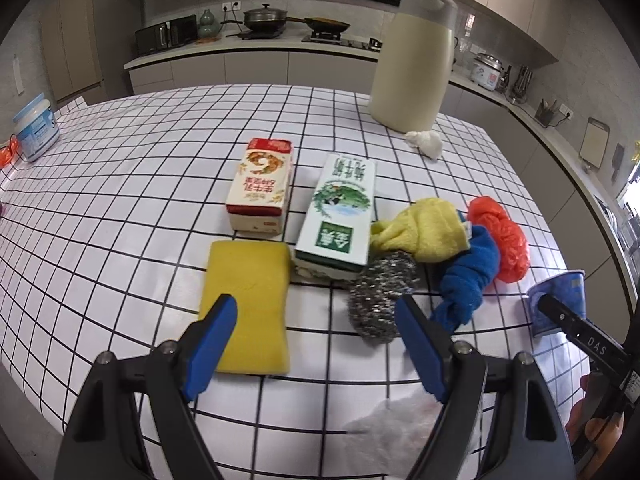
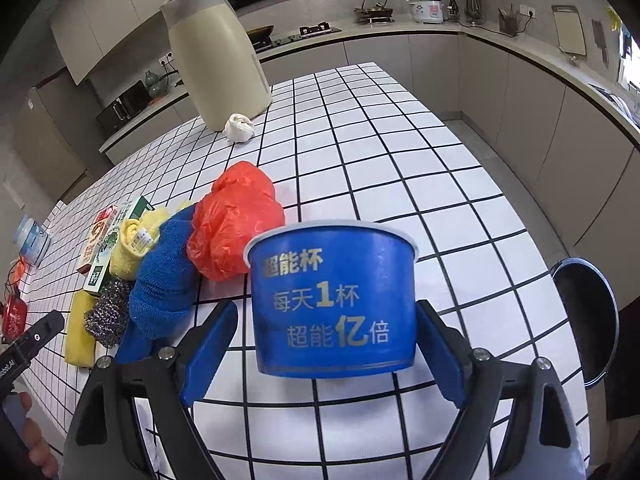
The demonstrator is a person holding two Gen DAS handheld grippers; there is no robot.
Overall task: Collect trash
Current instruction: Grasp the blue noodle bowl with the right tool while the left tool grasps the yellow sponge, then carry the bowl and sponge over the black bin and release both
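Observation:
A blue paper cup (image 2: 332, 300) with Chinese print stands upright between the open jaws of my right gripper (image 2: 324, 344); whether the pads touch it I cannot tell. The cup also shows in the left wrist view (image 1: 560, 300). My left gripper (image 1: 316, 344) is open and empty above the table, near a yellow sponge (image 1: 248, 304) and a steel scourer (image 1: 380, 292). Beyond lie a red-and-white carton (image 1: 262, 186), a green-and-white carton (image 1: 340, 212), a yellow cloth (image 1: 424, 228), a blue cloth (image 1: 468, 280), an orange plastic bag (image 1: 500, 240), a crumpled tissue (image 1: 424, 144) and a flat tissue (image 1: 392, 428).
A tall cream jug (image 1: 412, 64) stands at the table's far side. A light-blue jar (image 1: 36, 128) sits at the far left edge. A black round bin (image 2: 588, 320) stands on the floor right of the checked table (image 2: 400, 160). Kitchen counters run behind.

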